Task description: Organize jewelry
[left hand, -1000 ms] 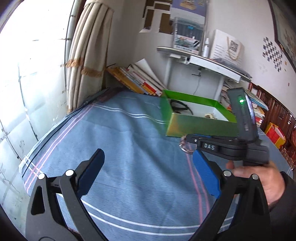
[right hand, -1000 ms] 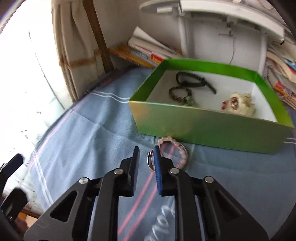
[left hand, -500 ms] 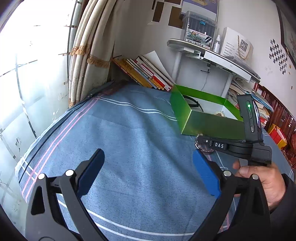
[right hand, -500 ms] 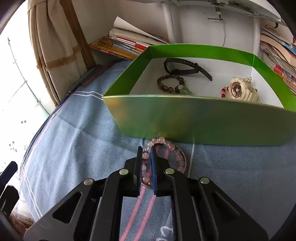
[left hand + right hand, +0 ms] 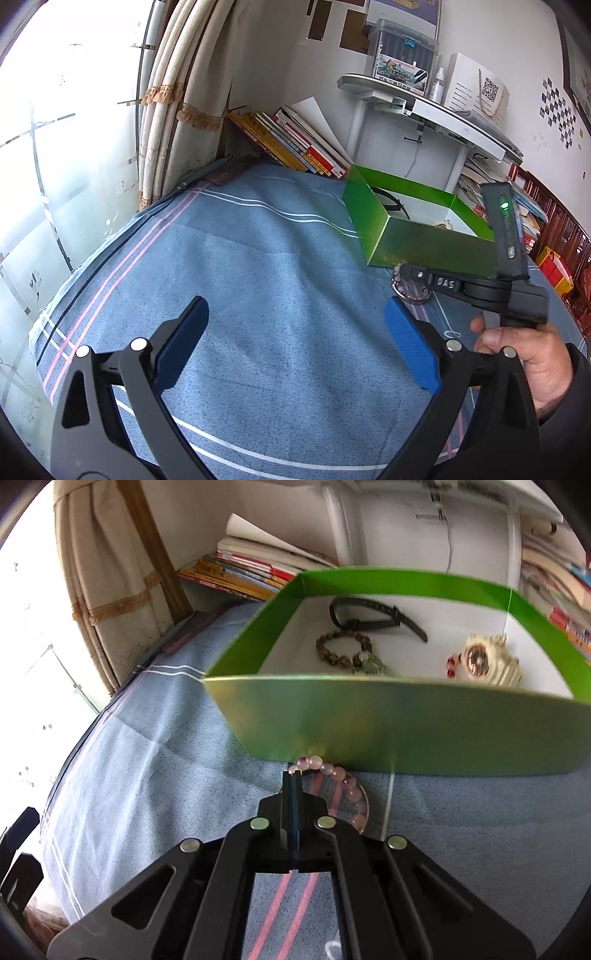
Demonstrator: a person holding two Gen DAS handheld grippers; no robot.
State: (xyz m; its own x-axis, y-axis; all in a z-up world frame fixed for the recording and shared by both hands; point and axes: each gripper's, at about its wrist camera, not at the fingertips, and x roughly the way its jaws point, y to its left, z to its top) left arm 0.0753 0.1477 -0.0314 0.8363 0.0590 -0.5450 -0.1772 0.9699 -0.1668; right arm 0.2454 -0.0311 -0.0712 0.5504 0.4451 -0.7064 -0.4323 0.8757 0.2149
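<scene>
- Right gripper (image 5: pixel 291 775) is pinching the pink bead bracelet (image 5: pixel 345 782), jaws fully closed, beside the green box (image 5: pixel 369 720).
- Left gripper (image 5: pixel 295 332) is hovering wide open, holding nothing.

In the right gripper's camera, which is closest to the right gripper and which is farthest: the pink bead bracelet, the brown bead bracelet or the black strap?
1. Pink bead bracelet: on the blue cloth, pinched at the right gripper tips.
2. Brown bead bracelet: inside the green box, left middle.
3. Black strap: inside the box, near its back wall.
</scene>
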